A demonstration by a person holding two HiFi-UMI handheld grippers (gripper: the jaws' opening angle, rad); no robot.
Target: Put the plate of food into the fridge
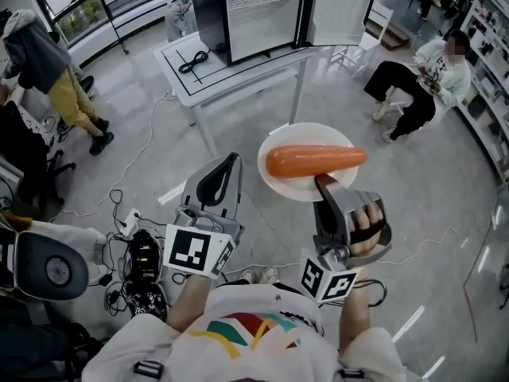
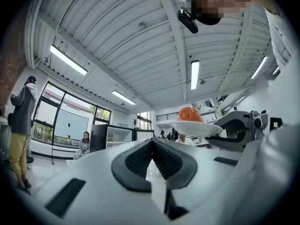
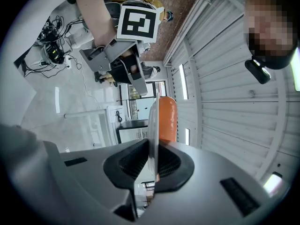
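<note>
A white plate (image 1: 302,136) carries a long orange carrot (image 1: 310,161) and is held level in the air above the floor. My right gripper (image 1: 323,181) is shut on the plate's near rim. In the right gripper view the plate (image 3: 153,125) runs edge-on between the pads, with the carrot (image 3: 167,118) beyond it. My left gripper (image 1: 234,160) is shut and empty, just left of the plate; from it I see the plate (image 2: 194,127) from the side. The small fridge (image 1: 254,14) stands ahead on a white table (image 1: 238,74), its door (image 1: 342,10) swung open.
A black cable (image 1: 193,60) lies on the table beside the fridge. A seated person (image 1: 425,74) is at the right, another person (image 1: 48,62) at the left. Cables and a power strip (image 1: 135,257) litter the floor at lower left, near a chair (image 1: 48,269).
</note>
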